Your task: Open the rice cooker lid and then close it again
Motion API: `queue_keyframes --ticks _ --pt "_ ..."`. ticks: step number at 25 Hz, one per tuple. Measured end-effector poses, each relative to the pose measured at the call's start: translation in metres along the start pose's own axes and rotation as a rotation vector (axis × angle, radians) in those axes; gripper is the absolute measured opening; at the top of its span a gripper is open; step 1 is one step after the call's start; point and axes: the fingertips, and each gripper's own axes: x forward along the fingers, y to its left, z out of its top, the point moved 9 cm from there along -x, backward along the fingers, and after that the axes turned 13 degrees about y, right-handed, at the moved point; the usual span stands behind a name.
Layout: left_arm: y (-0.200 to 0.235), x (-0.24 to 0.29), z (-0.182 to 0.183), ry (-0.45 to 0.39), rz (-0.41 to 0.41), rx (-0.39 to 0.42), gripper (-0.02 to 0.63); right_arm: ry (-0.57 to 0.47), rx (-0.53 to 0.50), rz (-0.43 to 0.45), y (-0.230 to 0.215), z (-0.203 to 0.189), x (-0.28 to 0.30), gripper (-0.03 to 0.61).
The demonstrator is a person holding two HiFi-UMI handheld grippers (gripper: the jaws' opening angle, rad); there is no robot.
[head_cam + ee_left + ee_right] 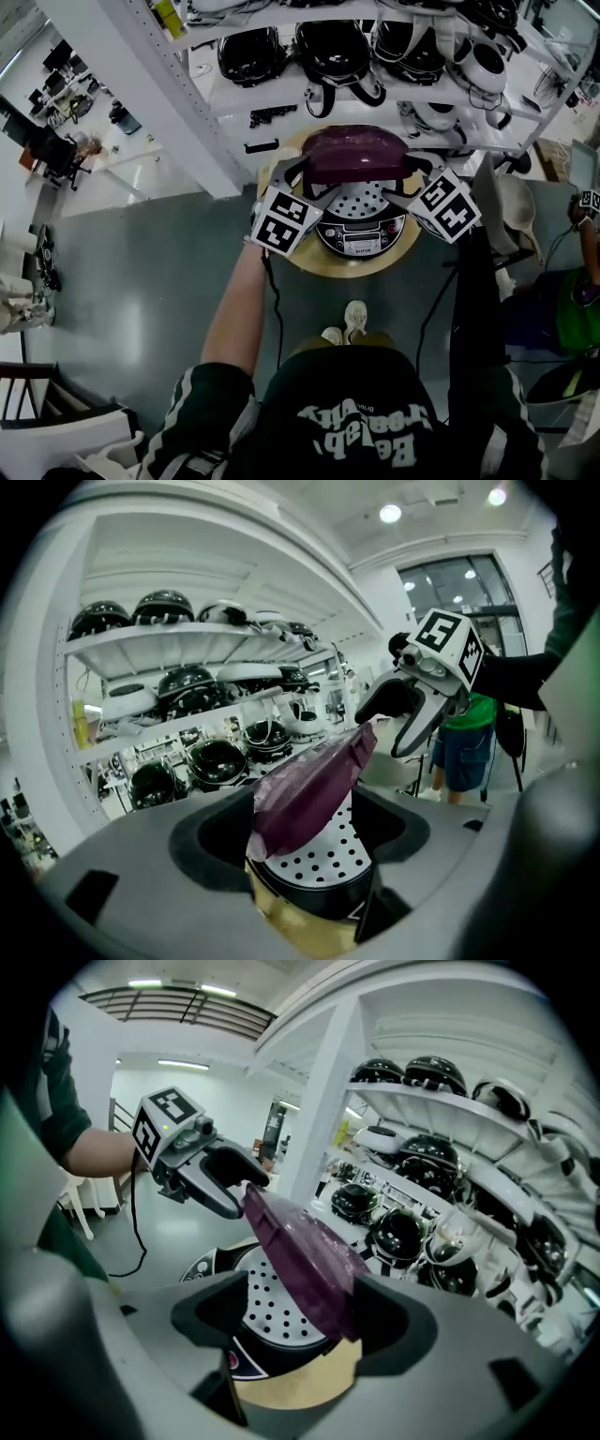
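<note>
Though the purple lid (356, 153) stands tilted roughly halfway up over the rice cooker (361, 239), hinged on the shelf side with its dotted inner plate (361, 200) showing beneath, I can't say from here whether this is the opening or the closing. The cooker sits on a round wooden stand (405, 255) in front of white shelves (234, 94) loaded with helmets (333, 47).

The person has the left gripper (298, 180) at one side of the lid and the right gripper (412, 185) at the other, facing each other across it. Each claw is spread wide. In each gripper view the lid's side edge reaches into the gap between the jaws. It is far thinner than that gap, so neither claw pinches it; at most one jaw bears against it.

My reading is that the lid is propped from both sides mid-swing. Whichever way it goes, the next move calls for both grippers travelling together along the hinge's arc, level with each other so the lid doesn't twist or slip off a jaw. If it is coming down, it will also need a firm press near the front edge until the latch catches.
</note>
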Motion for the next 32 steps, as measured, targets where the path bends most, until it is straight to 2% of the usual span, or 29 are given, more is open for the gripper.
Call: queue_keyframes --ticks 4,9,14,32 --pt "-0.011 0.0 -0.013 0.0 -0.041 -0.041 0.327 0.012 0.033 0.01 0.017 -0.009 0.004 0.362" --pt "-0.027 0.002 -0.028 0.041 -0.054 -0.021 0.326 0.01 0.093 0.04 0.032 -0.022 0.011 0.364" --pt "-0.035 0.004 -0.038 0.038 -0.072 -0.034 0.325 -0.021 0.162 0.071 0.04 -0.028 0.017 0.362" --pt "-0.056 0.031 -0.073 0.097 -0.145 -0.076 0.325 0.063 0.193 0.163 0.06 -0.049 0.055 0.351"
